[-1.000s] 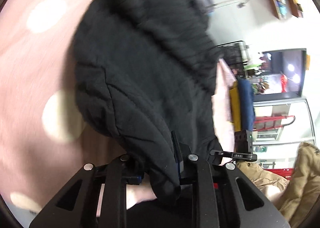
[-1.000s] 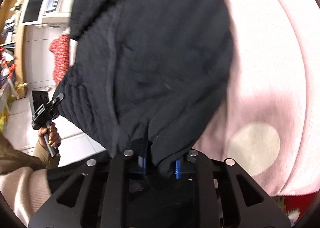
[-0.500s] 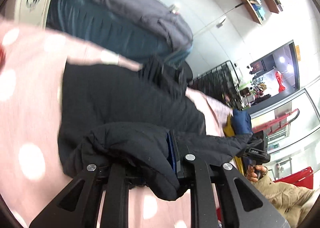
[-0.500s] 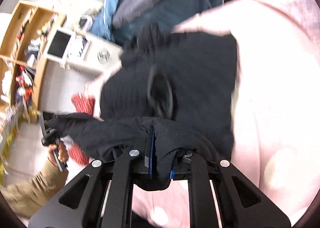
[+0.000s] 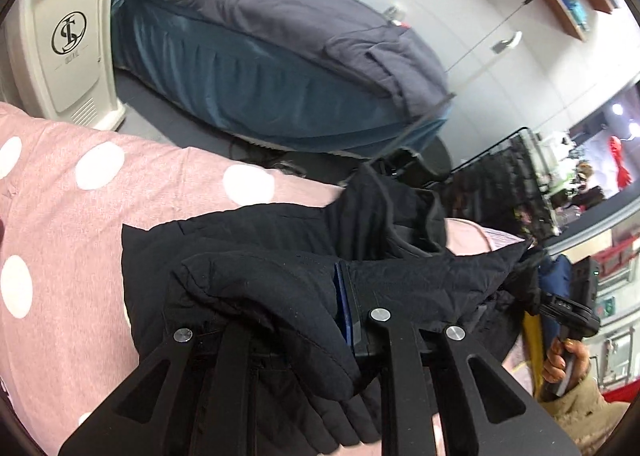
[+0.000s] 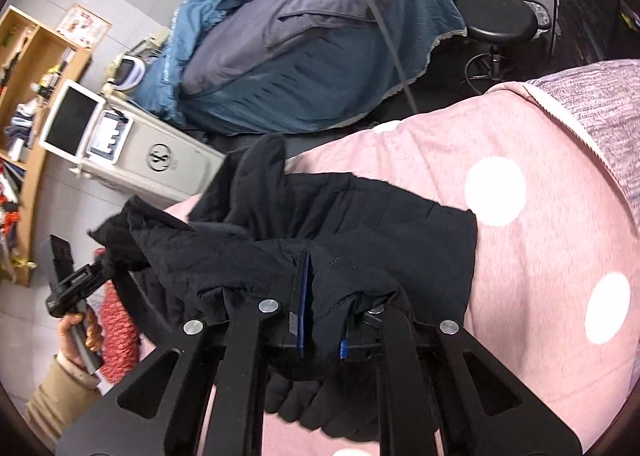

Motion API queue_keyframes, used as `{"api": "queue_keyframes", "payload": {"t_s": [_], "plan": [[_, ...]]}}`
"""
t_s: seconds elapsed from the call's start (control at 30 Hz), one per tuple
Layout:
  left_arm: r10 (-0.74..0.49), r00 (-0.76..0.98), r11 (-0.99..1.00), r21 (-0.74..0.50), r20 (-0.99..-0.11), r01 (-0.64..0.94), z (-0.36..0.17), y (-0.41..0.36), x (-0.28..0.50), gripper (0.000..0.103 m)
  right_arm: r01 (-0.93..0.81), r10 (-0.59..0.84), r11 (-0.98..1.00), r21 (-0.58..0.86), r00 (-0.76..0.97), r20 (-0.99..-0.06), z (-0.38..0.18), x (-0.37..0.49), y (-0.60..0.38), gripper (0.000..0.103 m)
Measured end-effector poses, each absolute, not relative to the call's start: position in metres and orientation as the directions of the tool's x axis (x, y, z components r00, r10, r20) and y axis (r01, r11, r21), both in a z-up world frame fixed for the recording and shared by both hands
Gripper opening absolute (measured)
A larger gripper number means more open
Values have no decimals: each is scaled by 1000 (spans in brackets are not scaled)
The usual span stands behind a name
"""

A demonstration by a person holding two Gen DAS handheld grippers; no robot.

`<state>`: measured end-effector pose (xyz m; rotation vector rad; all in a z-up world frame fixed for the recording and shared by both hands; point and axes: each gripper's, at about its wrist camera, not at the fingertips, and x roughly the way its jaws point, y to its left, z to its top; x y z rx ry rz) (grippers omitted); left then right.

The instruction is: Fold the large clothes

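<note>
A black quilted jacket (image 5: 256, 240) (image 6: 380, 216) lies on a pink blanket with white dots (image 5: 64, 216) (image 6: 540, 256). My left gripper (image 5: 280, 320) is shut on one corner of its near edge, and cloth drapes over the fingers and hides the left one. My right gripper (image 6: 324, 320) is shut on the other corner, with cloth bunched between the blue pads. The held edge stretches between the two grippers above the lower half of the jacket. In the left wrist view the right gripper (image 5: 564, 308) shows at the far right; in the right wrist view the left gripper (image 6: 76, 284) shows at the far left.
Beyond the pink blanket stand a bed with blue and grey bedding (image 5: 260, 48) (image 6: 320, 56), a cream machine with a round logo (image 5: 68, 36) (image 6: 156, 160) and a black stool (image 6: 496, 20). Shelves (image 6: 28, 116) line the left wall. A red knitted thing (image 6: 116, 336) lies below left.
Both grippers have carried the jacket's near edge up and forward over the rest of the jacket. The views swung from the hanging cloth to the blanket and the room beyond.
</note>
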<state>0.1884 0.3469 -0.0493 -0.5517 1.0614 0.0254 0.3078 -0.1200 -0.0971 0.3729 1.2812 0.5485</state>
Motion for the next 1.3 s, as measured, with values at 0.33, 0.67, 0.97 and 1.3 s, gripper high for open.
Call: {"api": "queue_keyframes", "payload": {"t_s": [0.33,0.67,0.97,1.3], "plan": [[-221,443,848,-396,-869,-353,-99,353,223,19,-103,521,854,511,168,-837,-145,329,-109,12],[-173,395,846,-342,-902,-409,-141,340,235,26,-3,507,859,512,146,-849,-191,332,-100,12],[-189,409,827,-369,-893,-424,-130,346,230,28,55,530,838,543,149,-835,-196,332,-101,14],[-330,500,724,-554,-801,-411,-82,371,212,39,248,724,633,733,146,-674,-188,334,-137,24]]}}
